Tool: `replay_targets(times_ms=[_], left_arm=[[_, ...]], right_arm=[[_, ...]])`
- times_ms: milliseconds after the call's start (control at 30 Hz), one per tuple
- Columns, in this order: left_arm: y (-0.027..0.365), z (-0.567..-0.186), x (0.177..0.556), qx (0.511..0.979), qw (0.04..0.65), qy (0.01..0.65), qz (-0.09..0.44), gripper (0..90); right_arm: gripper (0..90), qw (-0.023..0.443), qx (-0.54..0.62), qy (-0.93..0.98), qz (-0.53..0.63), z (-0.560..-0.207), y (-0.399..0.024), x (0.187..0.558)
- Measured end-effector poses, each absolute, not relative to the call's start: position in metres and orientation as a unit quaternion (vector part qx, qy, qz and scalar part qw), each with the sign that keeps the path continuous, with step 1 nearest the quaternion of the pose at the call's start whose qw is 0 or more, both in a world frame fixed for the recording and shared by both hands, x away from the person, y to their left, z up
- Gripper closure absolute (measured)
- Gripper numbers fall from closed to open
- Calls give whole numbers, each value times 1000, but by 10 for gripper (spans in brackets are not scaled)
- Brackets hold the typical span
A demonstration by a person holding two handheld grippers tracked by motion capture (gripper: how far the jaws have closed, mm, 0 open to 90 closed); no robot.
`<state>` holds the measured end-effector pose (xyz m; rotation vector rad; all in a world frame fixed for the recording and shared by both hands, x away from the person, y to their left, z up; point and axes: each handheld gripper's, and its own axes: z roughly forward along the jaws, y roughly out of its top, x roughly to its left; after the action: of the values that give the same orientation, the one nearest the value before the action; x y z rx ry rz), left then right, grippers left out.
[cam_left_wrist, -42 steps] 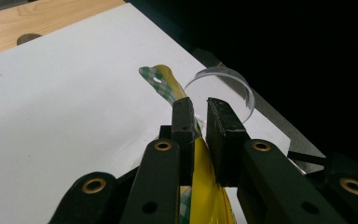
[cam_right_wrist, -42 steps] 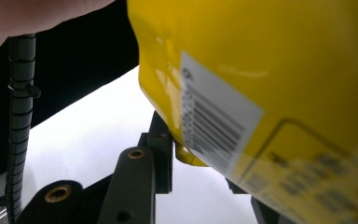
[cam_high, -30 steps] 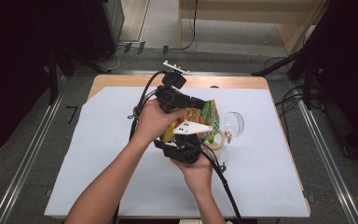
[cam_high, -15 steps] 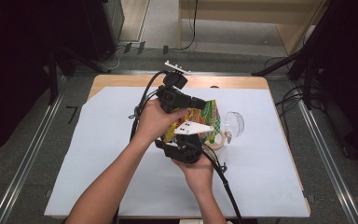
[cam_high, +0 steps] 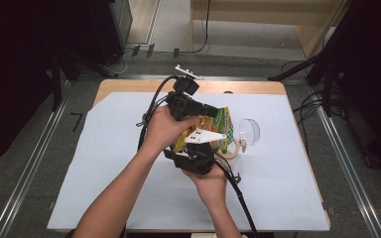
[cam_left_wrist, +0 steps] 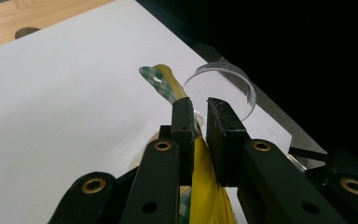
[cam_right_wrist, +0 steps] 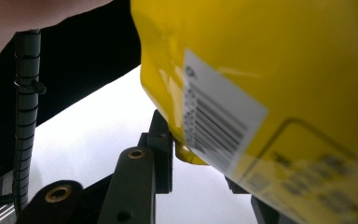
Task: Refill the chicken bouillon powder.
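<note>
While both hand-held grippers hold the yellow snack bag (cam_high: 213,126) up over the white sheet (cam_high: 104,163) on the tabletop (cam_high: 129,85), judging a tear-open or pour job, early to midway.

Landmark: clear lid (cam_high: 248,131), lying on the sheet.

- Bag: just beside the lid, on the person's side, lifted off the sheet. Green-checked top corner (cam_left_wrist: 161,81) pointing toward the lid.
- Left hand-held gripper (cam_left_wrist: 200,114): pinching the bag's upper edge, jaws nearly together with the film between them. Sitting near the lid in the left gripper view.
- Right hand-held gripper (cam_right_wrist: 186,154): low end of the bag sitting in its jaws; looks clamped on the bottom seam, far jaw covered by the bag. Reading as a grip, not confirmed.
- Pale round container (cam_high: 230,148): under the bag, touching or just beside the lid.

Done: bag picked up, gripped at two ends.
Left: no tear or opening visible; nothing poured.

Hard to make out:
- Container mostly covered by bag and grippers; contents unknown.
- Print on the bag blurred, barcode (cam_right_wrist: 219,126) the only clear mark.
- Bag mouth sealed or not: cannot tell.
</note>
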<state>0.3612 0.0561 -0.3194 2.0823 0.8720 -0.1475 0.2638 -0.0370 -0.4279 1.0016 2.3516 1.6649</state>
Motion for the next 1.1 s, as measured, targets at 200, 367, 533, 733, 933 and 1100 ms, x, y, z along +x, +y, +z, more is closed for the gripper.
replay_targets(times_ms=[200, 367, 533, 733, 933, 1100], left_arm=[[60, -322, 356, 828, 436, 347, -55, 813], [65, -325, 352, 823, 448, 345, -54, 813], [68, -327, 352, 821, 452, 343, -57, 813], [65, -326, 352, 822, 451, 343, -56, 814], [61, -323, 353, 827, 442, 343, -55, 814], [61, -323, 349, 825, 449, 341, -49, 813]], right_arm=[[697, 51, 320, 777, 540, -430, -35, 262], [698, 56, 317, 782, 534, -432, -34, 260], [698, 62, 317, 786, 528, -433, -31, 259], [698, 62, 319, 782, 532, -433, -32, 259], [697, 59, 321, 778, 536, -431, -34, 259], [697, 62, 317, 782, 533, -430, -36, 257]])
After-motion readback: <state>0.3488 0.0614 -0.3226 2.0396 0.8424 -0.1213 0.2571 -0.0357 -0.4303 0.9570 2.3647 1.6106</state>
